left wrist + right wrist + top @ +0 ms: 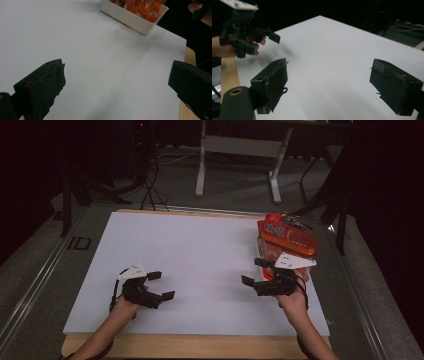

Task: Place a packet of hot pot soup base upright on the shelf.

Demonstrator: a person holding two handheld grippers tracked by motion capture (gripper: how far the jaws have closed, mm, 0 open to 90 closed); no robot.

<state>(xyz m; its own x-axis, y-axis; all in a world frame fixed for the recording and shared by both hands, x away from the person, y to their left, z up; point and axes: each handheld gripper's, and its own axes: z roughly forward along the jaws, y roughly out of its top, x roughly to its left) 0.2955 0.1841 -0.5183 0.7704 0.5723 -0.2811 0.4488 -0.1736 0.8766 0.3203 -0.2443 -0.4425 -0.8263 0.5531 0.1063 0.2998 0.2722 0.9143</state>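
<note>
Dim room, black toward the edges of the high view; white table sheet [200,265] the one bright surface, evenly lit from above, no glare. Soft, faint shadows only. Close jaws blurred in both gripper views; motion smear beside the left gripper [265,35] in the right gripper view. Grain throughout, colours muted.

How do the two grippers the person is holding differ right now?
The left gripper sits over bare white board, away from any object; the right gripper is beside the white tray of orange packets. The left points right, the right points left. Both are black, open and empty.
</note>
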